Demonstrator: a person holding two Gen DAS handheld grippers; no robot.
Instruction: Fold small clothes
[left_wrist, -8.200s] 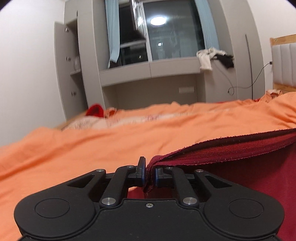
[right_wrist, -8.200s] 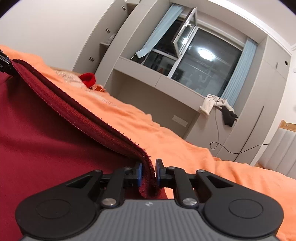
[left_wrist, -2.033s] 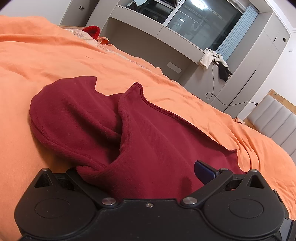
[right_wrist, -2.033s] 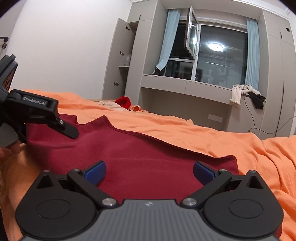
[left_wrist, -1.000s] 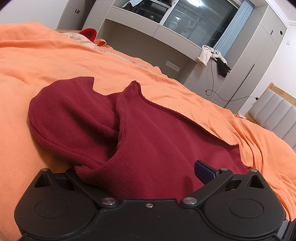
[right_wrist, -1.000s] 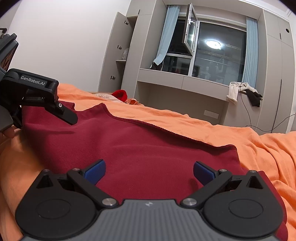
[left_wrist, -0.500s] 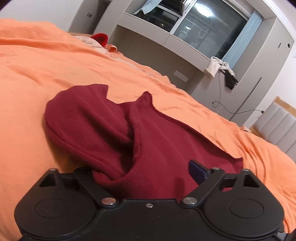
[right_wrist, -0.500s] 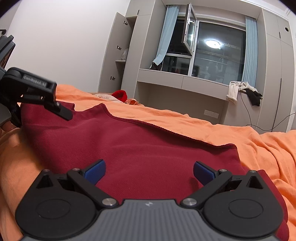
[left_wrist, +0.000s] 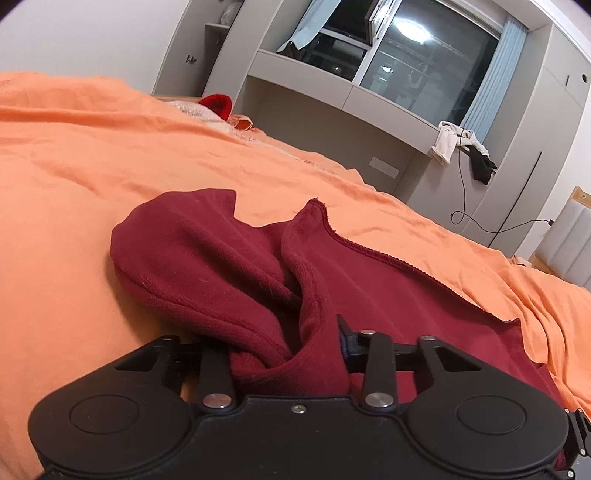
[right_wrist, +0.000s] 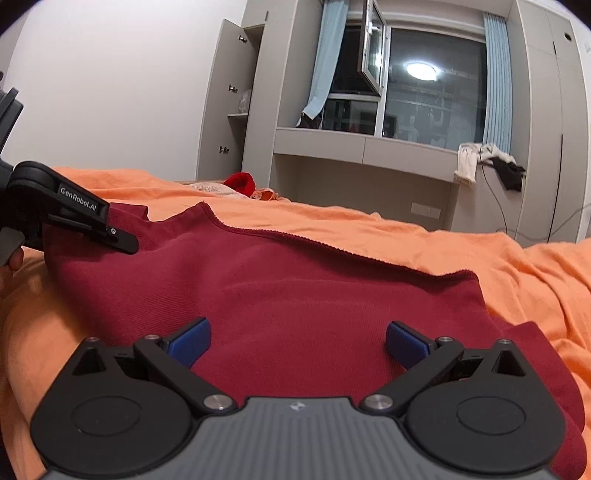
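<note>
Left claw (left_wrist: 284, 347) closing since earlier on bunched fold; one maroon garment (right_wrist: 295, 295); right claw (right_wrist: 297, 343) spread wide.

The shirt (right_wrist: 295, 295) is a deep maroon, plain with a fine ribbed knit. Bedspread (left_wrist: 92, 147) is solid bright orange. Both grippers are black; the right gripper (right_wrist: 297, 341) has blue finger pads (right_wrist: 188, 341). Curtains (right_wrist: 496, 85) are pale blue.
</note>
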